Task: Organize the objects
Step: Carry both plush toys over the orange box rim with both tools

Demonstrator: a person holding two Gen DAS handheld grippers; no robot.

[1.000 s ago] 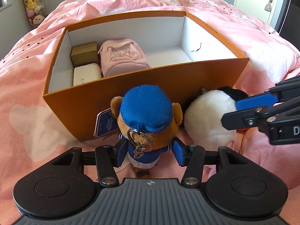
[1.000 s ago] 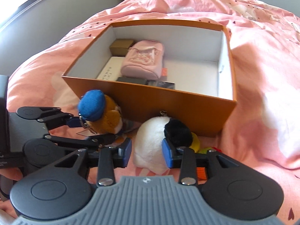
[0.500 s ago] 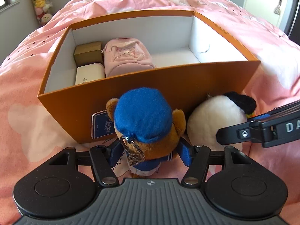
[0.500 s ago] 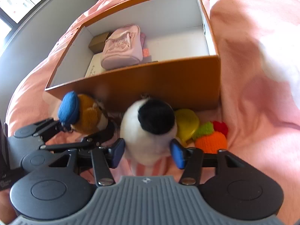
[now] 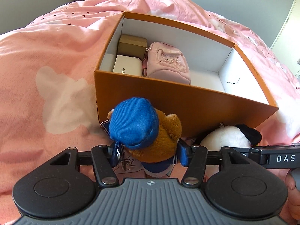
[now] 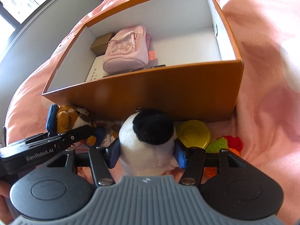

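A brown bear plush in a blue cap (image 5: 135,123) stands against the front wall of the orange box (image 5: 187,101). My left gripper (image 5: 148,155) has the bear's body between its blue pads, and its jaws are closing on it. A key ring hangs by the left pad. To the right lies a white plush with a black patch (image 6: 148,136). My right gripper (image 6: 147,154) straddles it, jaws closing, with both pads against its sides. The left gripper's fingers (image 6: 75,133) reach the bear (image 6: 65,118) in the right wrist view.
Inside the box are a pink pouch (image 6: 125,50), a gold box (image 5: 132,44) and a white case (image 5: 127,65); its right half is bare. A yellow disc (image 6: 193,133) and a green, red and orange crochet toy (image 6: 225,142) lie by the white plush. Pink bedding (image 5: 46,65) surrounds everything.
The right gripper sank and shifted until the white plush sat centred between its pads. Both views rolled, so the box now looks tilted. The bear stays between the left pads.
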